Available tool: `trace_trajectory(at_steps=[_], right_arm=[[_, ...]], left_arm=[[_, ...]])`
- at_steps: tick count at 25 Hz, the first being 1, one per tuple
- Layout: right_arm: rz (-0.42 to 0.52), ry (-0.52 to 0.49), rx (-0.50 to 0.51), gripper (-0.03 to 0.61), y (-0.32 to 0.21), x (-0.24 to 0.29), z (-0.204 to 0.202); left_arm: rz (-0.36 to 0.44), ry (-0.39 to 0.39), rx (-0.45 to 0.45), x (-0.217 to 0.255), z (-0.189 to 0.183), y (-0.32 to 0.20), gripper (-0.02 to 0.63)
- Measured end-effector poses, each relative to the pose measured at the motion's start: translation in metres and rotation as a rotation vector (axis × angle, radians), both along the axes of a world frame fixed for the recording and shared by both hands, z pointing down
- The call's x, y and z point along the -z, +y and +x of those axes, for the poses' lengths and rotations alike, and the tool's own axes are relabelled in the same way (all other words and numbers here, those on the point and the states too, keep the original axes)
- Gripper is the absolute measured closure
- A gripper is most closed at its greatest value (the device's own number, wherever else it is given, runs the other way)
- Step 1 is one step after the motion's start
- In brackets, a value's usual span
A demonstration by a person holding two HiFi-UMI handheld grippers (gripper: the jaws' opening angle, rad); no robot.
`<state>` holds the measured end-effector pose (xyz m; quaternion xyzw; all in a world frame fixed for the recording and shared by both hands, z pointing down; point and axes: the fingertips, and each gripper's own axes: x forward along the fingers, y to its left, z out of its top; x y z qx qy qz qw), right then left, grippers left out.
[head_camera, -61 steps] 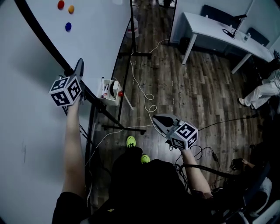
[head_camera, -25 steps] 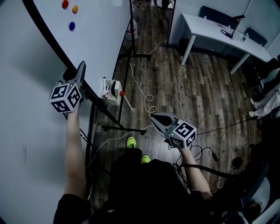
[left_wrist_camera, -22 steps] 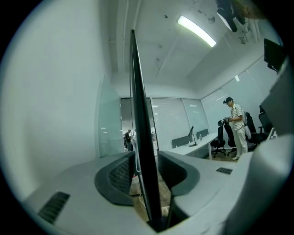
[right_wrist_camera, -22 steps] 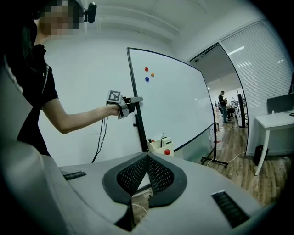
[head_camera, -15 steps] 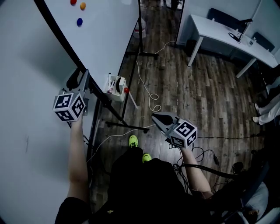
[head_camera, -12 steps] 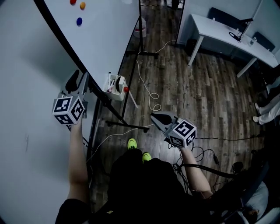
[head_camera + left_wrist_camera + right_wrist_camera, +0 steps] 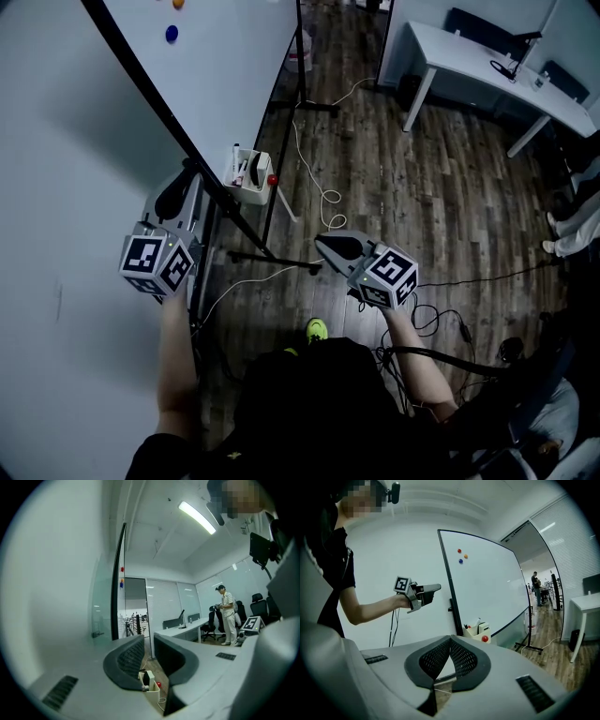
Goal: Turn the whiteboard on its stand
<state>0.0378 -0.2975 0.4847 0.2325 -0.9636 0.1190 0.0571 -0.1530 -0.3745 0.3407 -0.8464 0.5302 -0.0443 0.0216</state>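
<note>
Holds left gripper (image 7: 184, 184), jaws just closing yet apart and empty, beside whiteboard (image 7: 225, 66) at frame left; right gripper (image 7: 328, 246), centre, jaws together.

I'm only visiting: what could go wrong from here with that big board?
1. The jaws of the left gripper have just been closing with nothing between them. The black edge of the white whiteboard lies beside them, so the grip may miss.
2. Turning may spill the small white marker tray at its lower edge.

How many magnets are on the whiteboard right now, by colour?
red magnet: 1
orange magnet: 1
blue magnet: 1
Total on the whiteboard: 3
</note>
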Motion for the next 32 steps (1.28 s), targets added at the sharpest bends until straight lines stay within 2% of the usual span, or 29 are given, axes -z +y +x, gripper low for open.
trace_trajectory(at_steps=[1,3,5,10,18,24,32], right_arm=[[0.001,0.002,-0.002,0.557,0.002,-0.001,-0.002],[-0.002,0.007,-0.002,0.557,0.008,-0.001,-0.008],[-0.001,0.015,0.003,0.557,0.018,-0.001,-0.017],[0.011,0.037,0.013,0.557,0.045,0.003,-0.04],[0.008,0.051,0.031,0.557,0.097,0.008,-0.08],[0.007,0.068,0.038,0.557,0.131,0.007,-0.107],[-0.009,0.091,0.024,0.557,0.166,0.005,-0.118]], left_arm=[[-0.006,0.01,-0.029,-0.004,0.004,0.005,0.543],[-0.014,0.033,-0.09,-0.013,0.014,0.019,0.597],[-0.019,0.059,-0.141,-0.023,0.02,0.036,0.598],[-0.051,0.107,-0.191,-0.04,0.017,0.078,0.607],[-0.094,0.13,-0.289,-0.056,0.014,0.148,0.606],[-0.125,0.17,-0.303,-0.072,-0.001,0.188,0.607],[-0.112,0.192,-0.3,-0.078,-0.011,0.223,0.606]])
